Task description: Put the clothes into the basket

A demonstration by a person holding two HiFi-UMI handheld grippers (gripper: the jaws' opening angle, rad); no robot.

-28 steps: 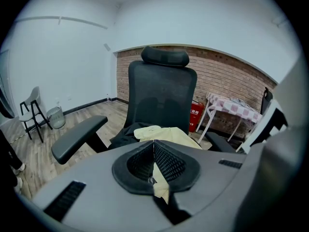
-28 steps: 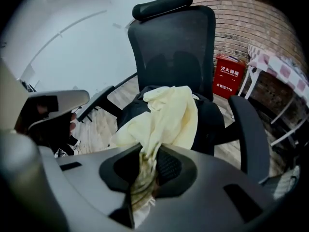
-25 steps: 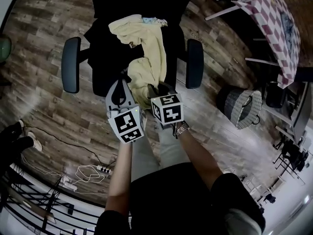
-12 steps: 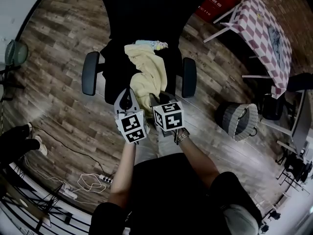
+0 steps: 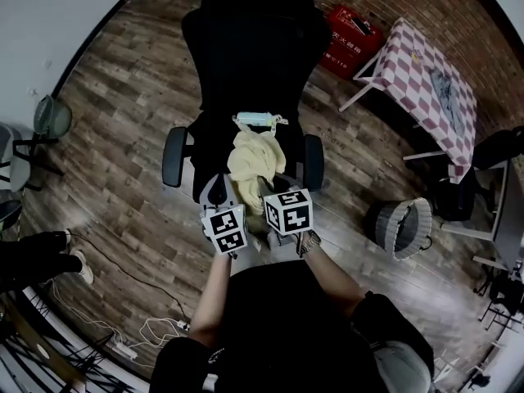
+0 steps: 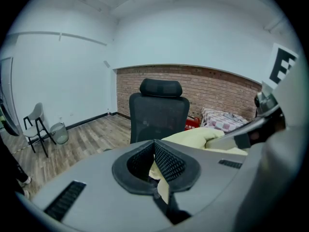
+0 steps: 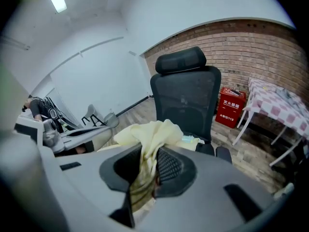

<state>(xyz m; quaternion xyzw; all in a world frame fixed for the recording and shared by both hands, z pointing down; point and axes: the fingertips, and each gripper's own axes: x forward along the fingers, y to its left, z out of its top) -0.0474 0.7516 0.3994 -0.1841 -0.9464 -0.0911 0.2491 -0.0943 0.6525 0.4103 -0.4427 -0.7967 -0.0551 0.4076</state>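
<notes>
A pale yellow garment (image 5: pixel 252 160) hangs bunched above the seat of a black office chair (image 5: pixel 255 47). Both grippers hold it from the near side. My left gripper (image 5: pixel 218 191) is shut on a fold of its cloth (image 6: pixel 161 187). My right gripper (image 5: pixel 272 188) is shut on another fold (image 7: pixel 145 149), which drapes down between its jaws. A small light blue and white piece of clothing (image 5: pixel 259 120) lies on the chair seat beyond the garment. The grey woven basket (image 5: pixel 399 228) stands on the floor far to the right.
A red crate (image 5: pixel 352 42) and a checked folding table (image 5: pixel 431 87) stand beyond the chair at right. A small chair and a bin (image 5: pixel 51 118) are at left. Cables (image 5: pixel 155 331) lie on the wooden floor, near a person's feet (image 5: pixel 49 256).
Both grippers have risen with the yellow garment, drawing it up off the chair seat into a tighter bunch. The head view now takes in more of the room.
</notes>
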